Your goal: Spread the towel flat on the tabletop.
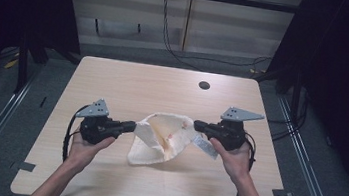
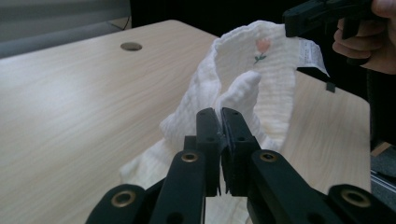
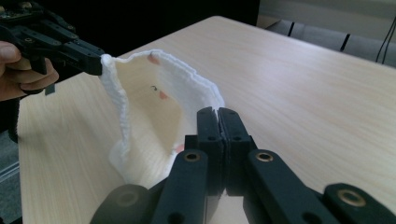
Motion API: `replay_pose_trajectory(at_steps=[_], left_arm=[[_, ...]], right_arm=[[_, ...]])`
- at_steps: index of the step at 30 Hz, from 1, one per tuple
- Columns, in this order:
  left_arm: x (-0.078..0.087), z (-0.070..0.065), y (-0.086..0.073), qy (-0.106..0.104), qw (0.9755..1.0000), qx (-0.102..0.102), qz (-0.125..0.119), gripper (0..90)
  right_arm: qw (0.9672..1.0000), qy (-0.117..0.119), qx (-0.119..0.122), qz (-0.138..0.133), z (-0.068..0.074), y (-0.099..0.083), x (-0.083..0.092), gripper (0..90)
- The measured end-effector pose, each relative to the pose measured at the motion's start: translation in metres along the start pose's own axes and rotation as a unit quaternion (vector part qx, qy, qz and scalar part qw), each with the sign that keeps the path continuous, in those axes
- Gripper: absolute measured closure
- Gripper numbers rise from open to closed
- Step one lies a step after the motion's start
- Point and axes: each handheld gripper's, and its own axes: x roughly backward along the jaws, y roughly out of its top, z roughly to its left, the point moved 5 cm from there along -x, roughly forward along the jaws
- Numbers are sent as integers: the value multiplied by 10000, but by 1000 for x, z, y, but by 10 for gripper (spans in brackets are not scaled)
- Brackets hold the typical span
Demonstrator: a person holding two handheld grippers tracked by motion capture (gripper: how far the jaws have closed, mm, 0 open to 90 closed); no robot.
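A cream cloth [image 1: 162, 139] with a small pink flower print hangs between both grippers above the wooden table [image 1: 128, 85], and its lower fold sags onto the tabletop. My left gripper [image 1: 132, 126] is shut on the cloth's left corner; in the left gripper view its jaws [image 2: 220, 114] pinch the fabric [image 2: 243, 79]. On the opposite corner my right gripper [image 1: 197, 126] is shut, with a white label [image 1: 205, 146] dangling below it. In the right gripper view the pinched edge [image 3: 140, 107] runs from my closed jaws [image 3: 217, 114] across to the left gripper [image 3: 93, 63].
A round cable hole [image 1: 204, 85] sits at the back of the table. Grey tape marks [image 1: 27, 166] [image 1: 281, 193] lie near the front corners. Black cables [image 1: 169, 42] trail on the floor behind the table, and dark curtains flank both sides.
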Motion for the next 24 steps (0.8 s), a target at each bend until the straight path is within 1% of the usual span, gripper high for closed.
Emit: replay_pose_trajectory(at_steps=[3,4,7,8,12,13,15,16,18,19,20,21,22,23,24], left_arm=[[4,-5,12,-69,9999,-87,-118,869],[7,-8,18,-78,9998,-156,-140,870],[11,-12,29,-115,9995,-226,-214,870],[13,-14,35,-99,9992,-293,-233,870],[17,-19,50,-212,9985,-293,-400,870],[18,-20,55,-234,9983,-323,-425,870],[20,-20,61,-303,9979,-323,-463,870],[21,-19,63,-314,9979,-280,-495,870],[23,-18,67,-331,9972,-221,-632,870],[23,-18,67,-317,9974,-233,-596,870],[20,-18,64,-272,9980,-330,-462,870],[18,-17,61,-274,9983,-359,-376,870],[14,-14,55,-243,9986,-368,-279,870],[11,-10,50,-209,9990,-315,-225,870],[7,-4,42,-178,9995,-227,-148,870]], right_arm=[[9999,-47,54,-107,1,6,13,895],[9999,-57,64,-136,2,7,16,894],[9996,-87,147,-217,6,15,28,895],[9994,-92,177,-270,8,20,32,895],[9986,-85,245,-464,14,40,47,895],[9983,-104,279,-507,15,44,50,895],[9977,-152,356,-565,18,54,57,895],[9973,-158,362,-618,18,57,59,895],[9973,-238,437,-546,16,61,60,895],[9973,-270,433,-525,13,62,60,895],[9975,-267,392,-525,11,61,60,895],[9978,-293,355,-478,7,59,57,895],[9980,-306,325,-450,5,56,55,895],[9985,-298,263,-388,2,50,51,895],[9987,-302,221,-348,-1,45,48,895]])
